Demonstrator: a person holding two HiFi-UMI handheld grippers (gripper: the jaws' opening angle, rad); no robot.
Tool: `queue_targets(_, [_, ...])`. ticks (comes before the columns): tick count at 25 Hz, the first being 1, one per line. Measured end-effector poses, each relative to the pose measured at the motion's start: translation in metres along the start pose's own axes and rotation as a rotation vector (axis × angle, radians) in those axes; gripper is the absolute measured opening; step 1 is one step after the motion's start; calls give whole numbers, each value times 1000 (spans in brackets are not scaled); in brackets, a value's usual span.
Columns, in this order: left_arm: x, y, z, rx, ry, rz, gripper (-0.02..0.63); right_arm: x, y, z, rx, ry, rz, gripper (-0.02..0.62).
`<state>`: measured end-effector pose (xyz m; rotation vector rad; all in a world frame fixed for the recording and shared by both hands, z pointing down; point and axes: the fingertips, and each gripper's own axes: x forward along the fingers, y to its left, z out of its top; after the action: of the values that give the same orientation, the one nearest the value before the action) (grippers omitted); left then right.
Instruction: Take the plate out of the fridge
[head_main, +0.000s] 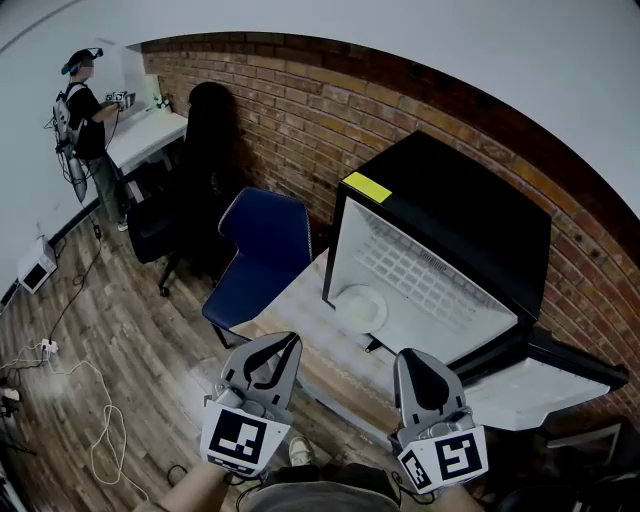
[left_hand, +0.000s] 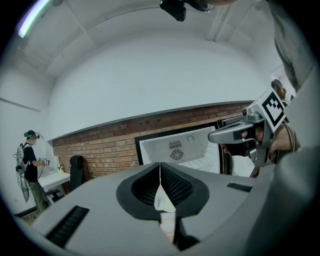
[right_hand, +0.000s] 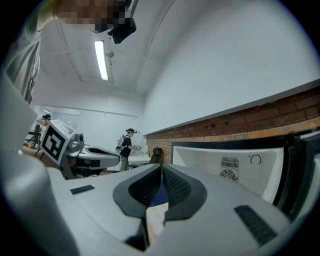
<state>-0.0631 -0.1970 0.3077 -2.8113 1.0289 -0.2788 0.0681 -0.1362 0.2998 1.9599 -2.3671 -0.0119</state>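
Note:
A black mini fridge (head_main: 455, 215) stands open on a table against the brick wall, its white inside (head_main: 420, 285) facing me. A white plate (head_main: 361, 306) lies on the fridge floor at the front left. My left gripper (head_main: 291, 341) is low in the head view, short of the fridge, with its jaws shut and nothing between them. My right gripper (head_main: 408, 357) is beside it, also shut and empty, just before the fridge opening. The left gripper view looks over shut jaws (left_hand: 160, 165) at the fridge inside (left_hand: 192, 150). The right gripper view shows shut jaws (right_hand: 161, 168).
The fridge door (head_main: 530, 392) hangs open at the right. A blue chair (head_main: 266, 240) stands left of the table (head_main: 300, 325), a black office chair (head_main: 160, 225) behind it. Another person (head_main: 85, 115) stands at a far white desk. Cables (head_main: 65, 372) lie on the wooden floor.

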Motion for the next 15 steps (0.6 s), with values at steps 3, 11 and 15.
queue_targets(3, [8,1,-3,-17,6,-1,18,4,-9,-6,-4,8,-15,33])
queue_targets(11, [34,-13,-3,-28,19,-25,18,15,-33,-14,15,27,10,34])
queue_targets(15, [45,-18,4,-19,15,-16,18,21,-44,-14,17,31,27,33])
